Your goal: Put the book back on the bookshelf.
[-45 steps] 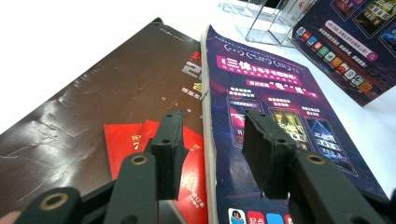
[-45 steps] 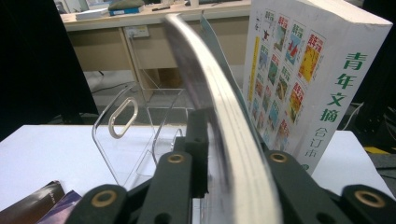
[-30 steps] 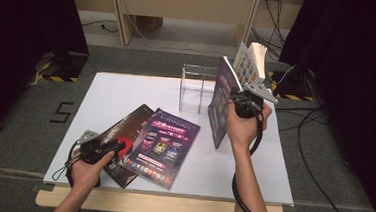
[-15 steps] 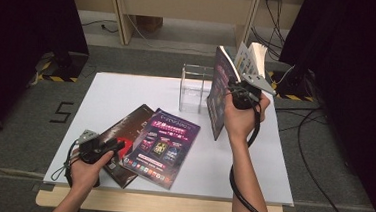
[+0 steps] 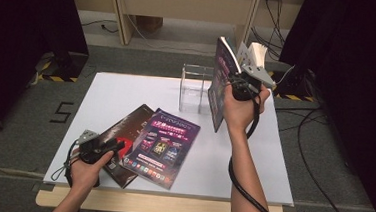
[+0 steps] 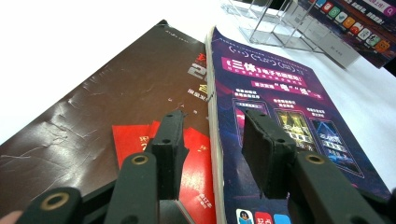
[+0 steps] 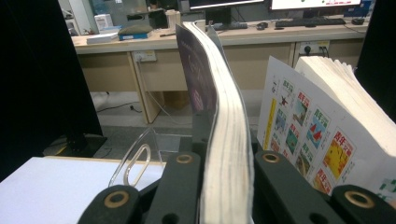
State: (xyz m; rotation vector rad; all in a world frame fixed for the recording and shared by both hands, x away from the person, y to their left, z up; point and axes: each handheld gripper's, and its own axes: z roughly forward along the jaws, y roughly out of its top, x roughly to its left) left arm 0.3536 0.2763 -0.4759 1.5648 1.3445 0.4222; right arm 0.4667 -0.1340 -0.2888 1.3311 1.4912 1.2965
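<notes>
My right gripper (image 5: 240, 84) (image 7: 224, 186) is shut on a thick purple-covered book (image 5: 219, 83) (image 7: 229, 135). It holds the book upright above the table's far right part, right of a clear acrylic stand (image 5: 195, 86) (image 7: 140, 161). My left gripper (image 5: 104, 149) (image 6: 217, 149) is open and low over the near left. Its jaws straddle the seam between a brown magazine (image 5: 129, 124) (image 6: 107, 102) and a purple magazine (image 5: 166, 139) (image 6: 285, 107), both lying flat.
A second book with white pages and a colourful cover (image 5: 257, 53) (image 7: 308, 126) stands close to the right of my right gripper; what supports it is hidden. The white table (image 5: 127, 89) has bare room at far left and near right. Cables lie on the floor at the right.
My right gripper has carried the upright book a little farther from the person and slightly left, closer beside the acrylic stand. The left hand and both magazines have stayed put.
</notes>
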